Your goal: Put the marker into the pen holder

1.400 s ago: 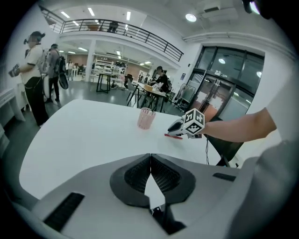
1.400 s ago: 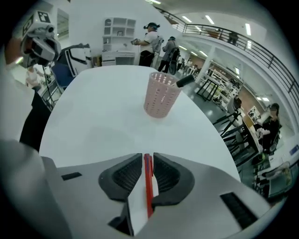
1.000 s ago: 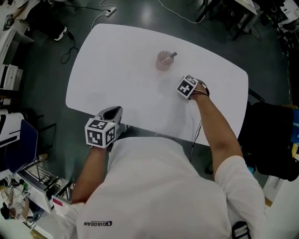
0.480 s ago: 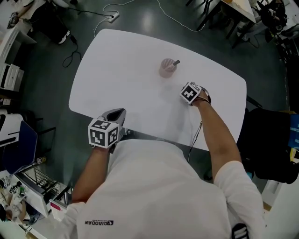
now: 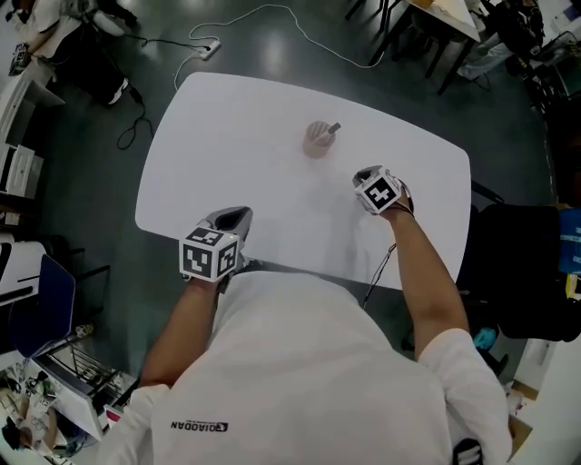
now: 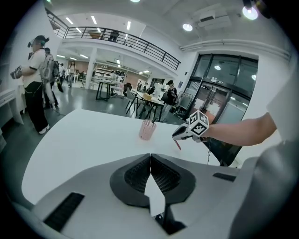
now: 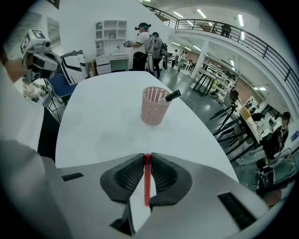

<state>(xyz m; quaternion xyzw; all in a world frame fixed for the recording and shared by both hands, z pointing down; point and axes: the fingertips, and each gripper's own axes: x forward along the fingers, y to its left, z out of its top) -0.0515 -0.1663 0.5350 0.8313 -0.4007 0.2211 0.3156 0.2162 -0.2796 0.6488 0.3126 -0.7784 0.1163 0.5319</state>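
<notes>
A pink mesh pen holder [image 5: 317, 139] stands on the white table [image 5: 227, 136], with a dark marker [image 5: 334, 128] leaning inside it. My right gripper [image 5: 365, 175] hovers to the holder's near right, shut on a red marker [image 7: 147, 179] that runs between its jaws. The right gripper view has the holder [image 7: 154, 106] straight ahead, with the dark marker [image 7: 172, 95] sticking out. My left gripper [image 5: 229, 219] sits at the table's near edge, shut on nothing. In the left gripper view, the holder [image 6: 147, 129] and the right gripper [image 6: 180, 135] stand beyond the shut jaws [image 6: 150, 161].
The table holds only the pen holder. A cable [image 5: 272, 18] trails over the dark floor beyond its far edge. Chairs and desks [image 5: 436, 27] stand at the far right. People [image 6: 35, 79] stand in the background to the left.
The right gripper has drawn a little away from the pen holder, toward the near right. The left gripper stays at the near edge. The head view has shifted slightly.
</notes>
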